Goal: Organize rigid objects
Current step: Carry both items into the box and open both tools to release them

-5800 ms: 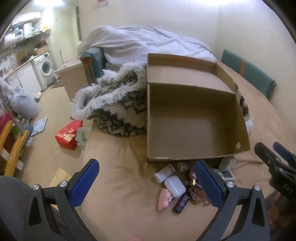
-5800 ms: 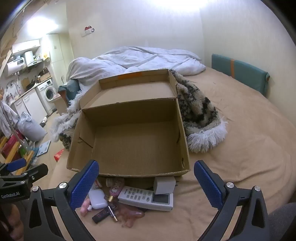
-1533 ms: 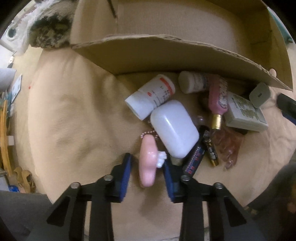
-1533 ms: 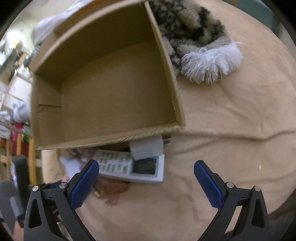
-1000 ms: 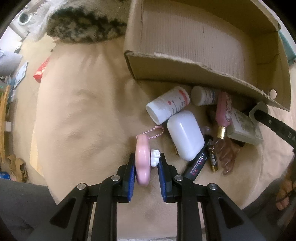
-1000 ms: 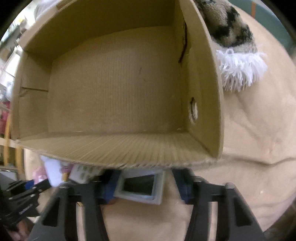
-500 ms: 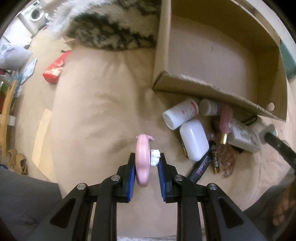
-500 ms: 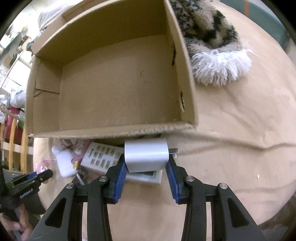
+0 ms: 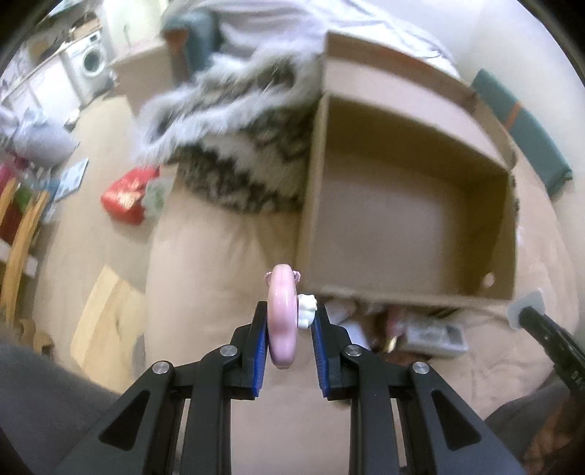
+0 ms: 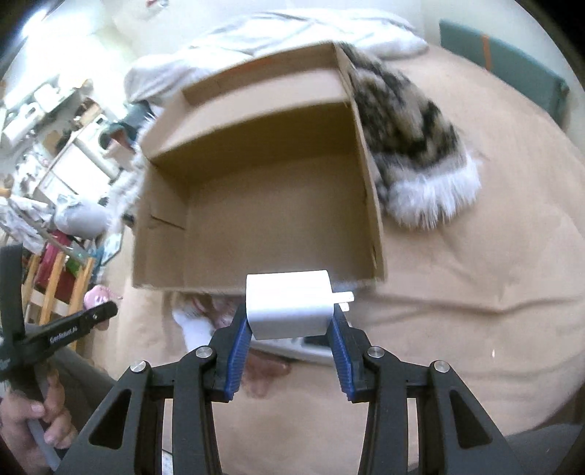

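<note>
The box [image 10: 278,215] on the bed [image 10: 457,292] holds nothing. Left gripper [image 9: 289,336] clamps a pink charm [image 9: 281,314]; right gripper [image 10: 290,329] clamps a white charger [image 10: 289,305].

Beige bed [image 9: 204,255], washing machine [image 9: 93,60], white walls [image 10: 256,14]

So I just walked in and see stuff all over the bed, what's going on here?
A person is tidying small items into the empty cardboard box on the bed, a handheld gripper in each hand. The left gripper is shut on a pink keychain charm; the right gripper clamps a white charger plug. Both are held in front of the box; more items lie at its near wall.
</note>
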`<state>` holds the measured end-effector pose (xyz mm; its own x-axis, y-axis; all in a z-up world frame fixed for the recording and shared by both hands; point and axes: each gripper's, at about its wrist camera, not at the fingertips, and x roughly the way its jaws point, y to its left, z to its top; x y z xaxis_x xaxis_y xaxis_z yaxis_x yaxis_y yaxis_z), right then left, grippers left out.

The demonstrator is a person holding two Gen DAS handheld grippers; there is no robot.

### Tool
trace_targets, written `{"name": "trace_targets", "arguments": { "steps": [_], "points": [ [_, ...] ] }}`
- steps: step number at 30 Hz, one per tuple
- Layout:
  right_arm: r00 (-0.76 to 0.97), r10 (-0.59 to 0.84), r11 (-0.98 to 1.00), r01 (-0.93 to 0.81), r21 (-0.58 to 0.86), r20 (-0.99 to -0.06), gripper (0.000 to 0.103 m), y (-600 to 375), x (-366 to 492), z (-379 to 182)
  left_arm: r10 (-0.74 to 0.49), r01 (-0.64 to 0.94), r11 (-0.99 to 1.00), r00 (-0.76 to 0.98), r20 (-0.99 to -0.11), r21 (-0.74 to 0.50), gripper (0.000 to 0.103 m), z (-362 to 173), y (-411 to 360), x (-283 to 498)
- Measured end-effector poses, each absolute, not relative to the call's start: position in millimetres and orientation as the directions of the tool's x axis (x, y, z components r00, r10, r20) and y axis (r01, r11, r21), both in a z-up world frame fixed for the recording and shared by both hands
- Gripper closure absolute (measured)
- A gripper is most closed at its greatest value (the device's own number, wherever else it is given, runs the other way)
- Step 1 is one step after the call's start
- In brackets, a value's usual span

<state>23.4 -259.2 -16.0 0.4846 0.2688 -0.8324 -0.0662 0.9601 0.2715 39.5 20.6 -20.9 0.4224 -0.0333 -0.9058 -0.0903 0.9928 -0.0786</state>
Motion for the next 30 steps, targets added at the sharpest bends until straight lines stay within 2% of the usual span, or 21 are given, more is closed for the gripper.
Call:
{"name": "trace_targets", "arguments": {
  "steps": [5, 12, 21, 30],
  "points": [
    [0.516, 0.285, 0.957, -0.115, 0.265, -0.807, 0.060, -247, 47, -6, -0.056, -0.044, 0.995, 0.455, -0.889, -0.086, 0.083, -4, 0, 72],
    [0.524, 0.294, 0.956, -0.150, 0.253, -0.799, 0.060, -237, 82, -6, -0.068, -0.012, 0.996, 0.474, -0.878, -0.084, 0.083, -10, -22, 110],
    [0.493, 0.274, 0.962, -0.141, 0.234, -0.826, 0.060, -231, 109, -47, -0.097, 0.050, 0.995, 0.465, -0.880, -0.083, 0.083, -49, -45, 136],
    [0.446, 0.260, 0.965, -0.147, 0.216, -0.856, 0.060, -224, 117, -72, -0.068, 0.029, 0.998, 0.427, -0.902, -0.062, 0.083, -83, -42, 140]
  ]
}}
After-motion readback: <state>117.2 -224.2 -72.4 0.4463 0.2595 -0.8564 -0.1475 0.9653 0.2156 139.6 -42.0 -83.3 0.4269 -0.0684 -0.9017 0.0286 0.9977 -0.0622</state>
